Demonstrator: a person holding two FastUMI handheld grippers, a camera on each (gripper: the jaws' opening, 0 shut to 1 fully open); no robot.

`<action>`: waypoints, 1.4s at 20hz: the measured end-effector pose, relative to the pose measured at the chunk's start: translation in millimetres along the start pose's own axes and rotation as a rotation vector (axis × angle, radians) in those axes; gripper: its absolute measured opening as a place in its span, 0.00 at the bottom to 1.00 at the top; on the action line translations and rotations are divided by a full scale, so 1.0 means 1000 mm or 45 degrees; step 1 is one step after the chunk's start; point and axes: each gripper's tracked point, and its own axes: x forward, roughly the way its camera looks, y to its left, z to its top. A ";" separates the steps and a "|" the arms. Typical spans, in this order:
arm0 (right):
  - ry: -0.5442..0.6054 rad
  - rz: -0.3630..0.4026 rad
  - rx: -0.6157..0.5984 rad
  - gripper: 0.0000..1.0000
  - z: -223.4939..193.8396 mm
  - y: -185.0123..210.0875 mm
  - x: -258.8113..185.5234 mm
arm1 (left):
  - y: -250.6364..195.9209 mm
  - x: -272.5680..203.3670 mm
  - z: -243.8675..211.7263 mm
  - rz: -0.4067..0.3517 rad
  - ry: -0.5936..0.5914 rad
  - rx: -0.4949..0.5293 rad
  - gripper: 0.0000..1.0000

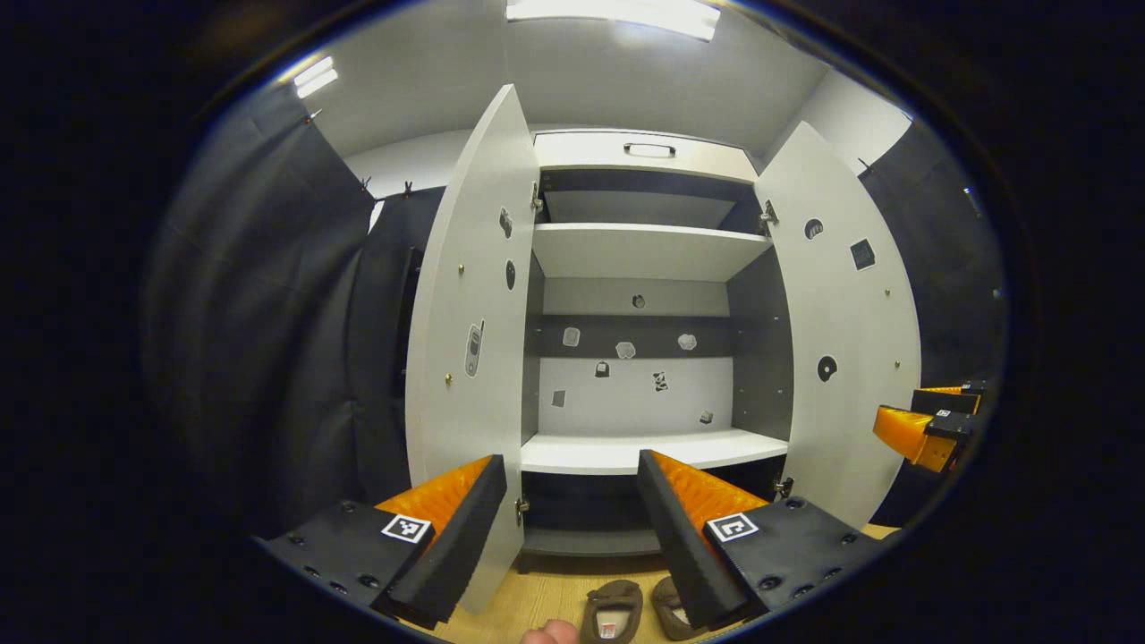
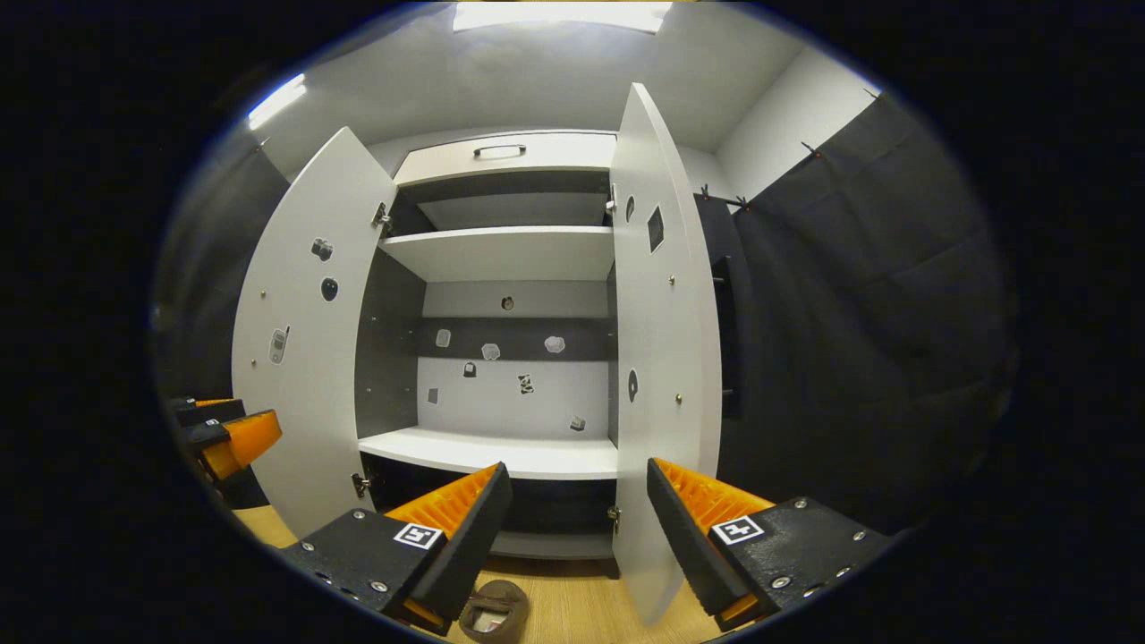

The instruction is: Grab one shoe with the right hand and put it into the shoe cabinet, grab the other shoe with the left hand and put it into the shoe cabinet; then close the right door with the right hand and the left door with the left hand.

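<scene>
— Down on the wooden floor [image 1: 537,599], just before the shoe cabinet [image 1: 644,250], we see both brown shoes: one shoe [image 1: 613,612] lying with its opening up, and the other shoe [image 1: 673,608] touching it on one side, partly hidden behind a finger of our left gripper [image 1: 572,528]. Neither is picked up yet.

— So nothing is done so far?

— That is how we judge it. The white shelf [image 1: 626,452] inside carries nothing, and so does the upper shelf [image 1: 644,250]. The left door [image 1: 470,340] and the right door [image 1: 850,340] both stand wide.

— And our grippers?

— The left gripper has its fingers spread apart with nothing between them, looking straight into the cabinet. In the right gripper view, the right gripper [image 2: 577,528] is likewise spread and carries nothing; a shoe [image 2: 495,610] lies on the floor just below its left finger. From the left gripper view we also catch the right gripper off at the edge, beyond the right door.

— What is left, then?

— All of it, by our reckoning: right gripper down to one shoe and into the cabinet, left gripper the same with the other, then each door swung to by its own side. Something pale shows at the bottom edge of the left gripper view beside the shoes; we cannot tell for sure what it is.
</scene>
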 end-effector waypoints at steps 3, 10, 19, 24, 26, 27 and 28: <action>0.001 0.013 0.003 0.94 0.000 0.003 0.000 | 0.001 -0.001 0.000 0.007 -0.004 0.003 0.99; 0.116 0.078 -0.001 0.94 -0.038 0.025 0.024 | 0.004 -0.006 0.004 0.026 -0.013 0.015 0.96; 0.653 0.244 -0.049 0.94 -0.231 0.070 0.041 | 0.013 -0.010 0.001 0.056 -0.003 0.014 0.96; 0.949 0.309 -0.131 0.93 -0.332 0.079 0.009 | 0.017 -0.008 -0.004 0.068 0.011 0.004 0.96; 1.034 0.292 -0.207 0.93 -0.361 0.073 0.007 | 0.017 -0.007 -0.006 0.072 0.015 0.004 0.96; 1.063 0.282 -0.225 0.91 -0.372 0.071 0.008 | 0.019 -0.006 -0.006 0.075 0.016 0.007 0.96; 1.089 0.289 -0.218 0.91 -0.382 0.074 0.010 | 0.021 -0.006 -0.006 0.080 0.016 0.011 0.99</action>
